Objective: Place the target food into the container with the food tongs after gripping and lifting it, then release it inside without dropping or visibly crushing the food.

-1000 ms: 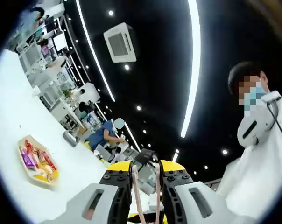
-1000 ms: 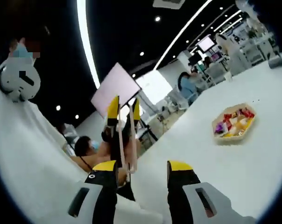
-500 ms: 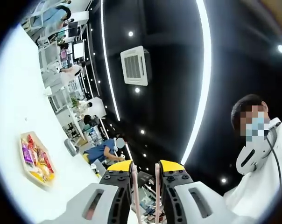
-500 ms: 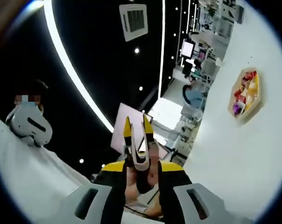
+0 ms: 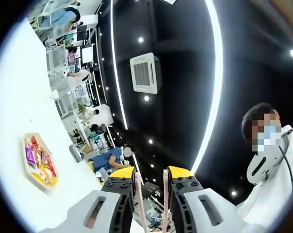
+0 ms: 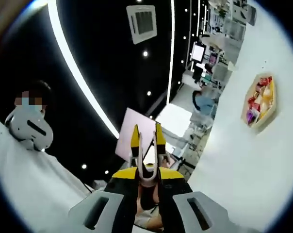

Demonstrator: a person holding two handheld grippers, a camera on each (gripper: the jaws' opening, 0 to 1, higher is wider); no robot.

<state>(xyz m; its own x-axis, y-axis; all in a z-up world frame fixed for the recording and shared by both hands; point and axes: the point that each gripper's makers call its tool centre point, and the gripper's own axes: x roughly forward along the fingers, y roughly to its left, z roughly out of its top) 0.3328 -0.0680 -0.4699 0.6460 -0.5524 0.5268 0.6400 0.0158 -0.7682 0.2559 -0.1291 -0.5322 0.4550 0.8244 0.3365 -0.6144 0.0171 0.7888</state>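
Both views point up toward the dark ceiling. Pale pink food tongs (image 5: 138,199) run between the jaws of my left gripper (image 5: 150,174), which is shut on their two arms. In the right gripper view, my right gripper (image 6: 147,174) has its jaws drawn in against the looped end of the tongs (image 6: 146,170). The left gripper (image 6: 146,136) shows just beyond it, its yellow tips on either side of the tongs' arms. A hexagonal tray of colourful wrapped food (image 5: 39,160) (image 6: 259,99) lies far off on the white table (image 5: 10,97) (image 6: 243,160).
A person in white with a headset stands close by (image 5: 272,165) (image 6: 30,126). A pink board (image 6: 134,121) stands behind the grippers. Other people and desks fill the background at the table's far edge (image 5: 107,158).
My right gripper's jaws, wide apart a second ago, have come together on the tongs' end. Both cameras have rolled and tipped further toward the ceiling. The left gripper stays shut on the tongs.
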